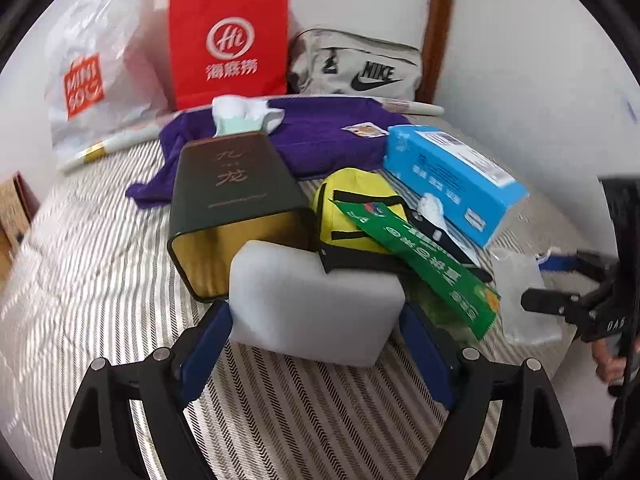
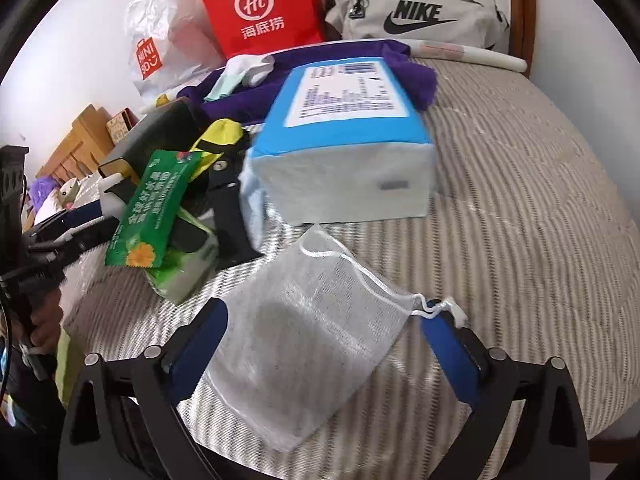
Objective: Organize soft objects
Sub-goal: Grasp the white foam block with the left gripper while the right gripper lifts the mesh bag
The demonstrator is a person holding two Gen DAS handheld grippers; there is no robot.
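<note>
Foam block (image 1: pixel 316 300) sits between our left gripper (image 1: pixel 316 344) pads, jaws spread, nothing clamped. Our right gripper (image 2: pixel 320 344) likewise stands released around the white mesh drawstring pouch (image 2: pixel 316 312) on the bed (image 2: pixel 520 200). We judge both pieces just set down or awaiting pickup. Beyond lie tissue pack (image 2: pixel 344 136), purple towel (image 1: pixel 320 132), dark tin (image 1: pixel 236 192). Next we must choose a target.

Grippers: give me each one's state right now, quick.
Left gripper: open, with the white foam block between its fingers, not clamped.
Right gripper: open, over the white mesh drawstring pouch, not gripping it.
</note>
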